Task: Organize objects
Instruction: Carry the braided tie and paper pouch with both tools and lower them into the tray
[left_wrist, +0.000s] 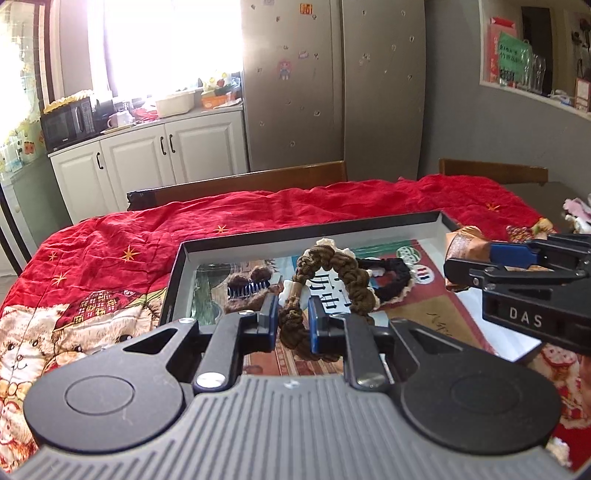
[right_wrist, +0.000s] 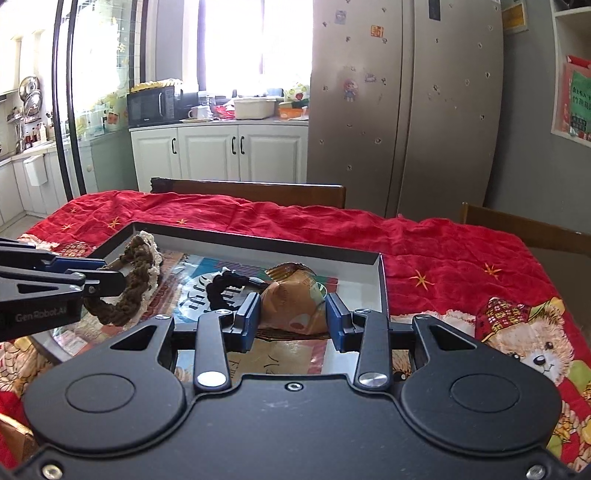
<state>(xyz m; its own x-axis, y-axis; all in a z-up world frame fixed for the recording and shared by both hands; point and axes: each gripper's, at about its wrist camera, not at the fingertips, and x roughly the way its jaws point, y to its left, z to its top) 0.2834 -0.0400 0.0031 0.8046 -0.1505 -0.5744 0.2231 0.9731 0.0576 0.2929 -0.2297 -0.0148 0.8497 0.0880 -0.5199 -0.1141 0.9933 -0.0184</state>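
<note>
A kitchen table under a red cloth carries a shallow black tray. The left gripper is clamped on a brown braided scrunchie, which hangs over the tray toward 12 o'clock. It looks soft and light; a pinch anywhere on the braid should hold. The right gripper squeezes a crinkly snack packet, probably light and slippery, best held across its middle.

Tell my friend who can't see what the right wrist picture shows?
The right claw grips a brown snack packet over a shallow black tray on a red cloth. At left, the left claw holds a brown braided loop. A black scrunchie lies in the tray.
</note>
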